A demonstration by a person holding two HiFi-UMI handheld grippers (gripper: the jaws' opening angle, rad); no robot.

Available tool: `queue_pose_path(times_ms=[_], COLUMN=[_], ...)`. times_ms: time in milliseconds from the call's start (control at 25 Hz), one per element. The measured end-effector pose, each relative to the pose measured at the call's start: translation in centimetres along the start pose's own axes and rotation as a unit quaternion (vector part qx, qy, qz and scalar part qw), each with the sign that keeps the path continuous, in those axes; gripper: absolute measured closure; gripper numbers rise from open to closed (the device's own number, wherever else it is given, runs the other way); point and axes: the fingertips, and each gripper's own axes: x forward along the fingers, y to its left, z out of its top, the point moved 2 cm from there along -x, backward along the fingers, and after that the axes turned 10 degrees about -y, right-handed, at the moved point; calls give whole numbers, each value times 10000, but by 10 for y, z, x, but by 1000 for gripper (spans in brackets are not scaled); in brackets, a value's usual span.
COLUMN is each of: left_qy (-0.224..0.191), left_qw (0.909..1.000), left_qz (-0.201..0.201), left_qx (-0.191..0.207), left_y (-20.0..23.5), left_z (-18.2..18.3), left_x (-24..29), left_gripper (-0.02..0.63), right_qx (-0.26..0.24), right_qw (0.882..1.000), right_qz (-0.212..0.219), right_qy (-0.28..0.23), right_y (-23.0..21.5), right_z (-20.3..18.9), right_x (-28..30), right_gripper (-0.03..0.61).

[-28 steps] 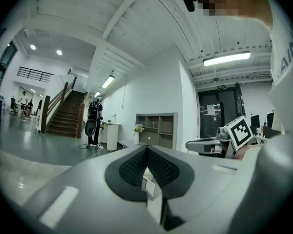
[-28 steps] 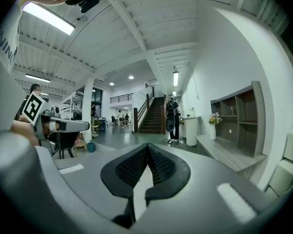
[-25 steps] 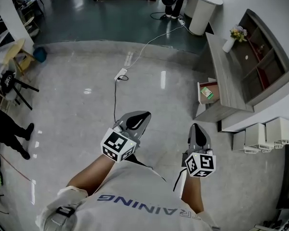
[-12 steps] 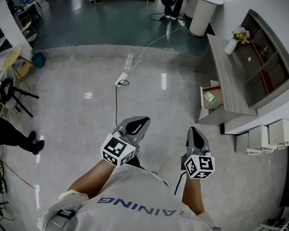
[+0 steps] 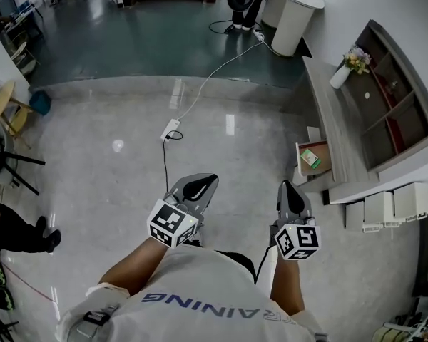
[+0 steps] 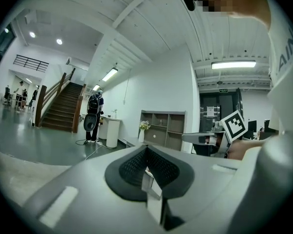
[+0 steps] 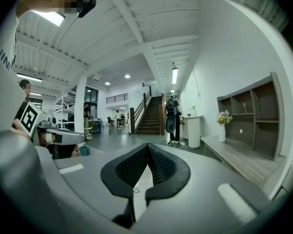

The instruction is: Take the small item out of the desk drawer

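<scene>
The grey desk [image 5: 335, 123] runs along the right wall, and its drawer [image 5: 315, 158] stands pulled out toward the room. Inside lies a small green item [image 5: 309, 157]. My left gripper [image 5: 200, 184] and right gripper [image 5: 291, 191] hang in front of my chest, well short of the drawer, both shut and empty. In the left gripper view the left gripper [image 6: 146, 152] points at the shelf unit [image 6: 162, 129]. The right gripper [image 7: 147, 151] looks past the desk [image 7: 239, 161] toward the stairs [image 7: 150, 116].
A vase of flowers [image 5: 347, 64] stands on the desk's far end. A white cable and power strip [image 5: 170, 129] trail over the floor ahead. White boxes [image 5: 389, 206] sit right of the desk. A person with a backpack [image 7: 171, 118] stands by a white bin [image 5: 294, 15]. A chair [image 5: 7, 155] and a person's legs [image 5: 18, 234] are at left.
The view has shifted forward and slightly right; the desk and drawer sit a little lower in the head view. Both grippers keep the same pose and stay shut.
</scene>
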Motion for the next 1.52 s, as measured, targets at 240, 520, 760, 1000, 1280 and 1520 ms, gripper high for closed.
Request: queue_pose_path(times_ms=[240,520,760,1000,1280,1520], left_qy=[98,83,50,30,281,342], left_qw=[9996,9994,9994,9999,9991,9933], left_qz=[-171,-8,268,111,-330,-1103], left_qx=[-215,-325,-221,-51,27,68], left_y=[35,82,129,149,146,116], left_z=[-7,-16,-8,6,-5,-11], left_x=[25,72,135,236,341,431], left_gripper=[612,612,612,612,612,612], right_qx=[-11,-10,-21,121,263,316], right_qw=[9994,9990,9990,9996,9986,9917], right_qz=[-38,53,371,130,-447,-1243], right_qy=[349,454,247,228,102,63], right_y=[0,-26,-56,-137,-233,-310], right_z=[-17,-26,-17,-11,-10,-9], right_x=[39,105,184,244,272,257], right_gripper=[565,565,565,565,565,565])
